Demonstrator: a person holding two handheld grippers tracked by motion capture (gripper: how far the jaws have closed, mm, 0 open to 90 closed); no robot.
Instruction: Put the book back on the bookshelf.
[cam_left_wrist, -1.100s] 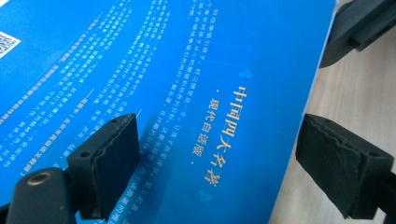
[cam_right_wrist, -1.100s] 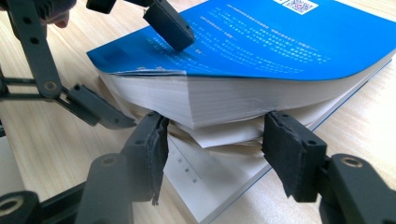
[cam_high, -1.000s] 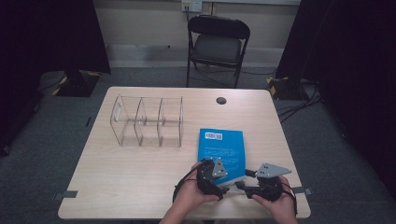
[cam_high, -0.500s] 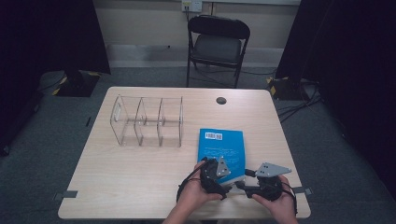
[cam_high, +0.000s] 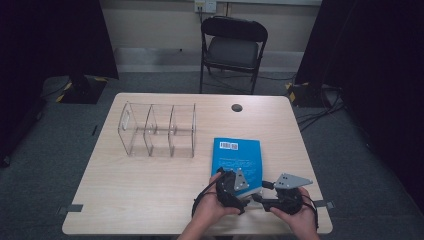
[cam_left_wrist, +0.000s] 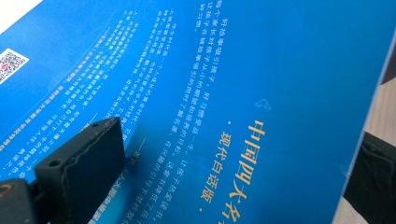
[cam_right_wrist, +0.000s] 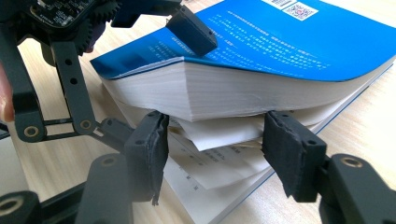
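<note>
The left claw (cam_high: 248, 189) has just been opening its jaws and now holds the near edge of the blue book (cam_high: 237, 155), one pad on the cover and one beneath the lifted pages. It has hardly moved since a second ago. The right claw (cam_high: 256, 196) sits just beside it, jaws half open, pads clear of the page block between them. The book lies on a pale wooden bench (cam_high: 150, 185), beyond both claws. Farther off stand a clear organizer (cam_high: 157, 130) and a black chair (cam_high: 232, 47). The right claw's view shows loose pages (cam_right_wrist: 219, 135) sagging under the book; the high view does not.
</note>
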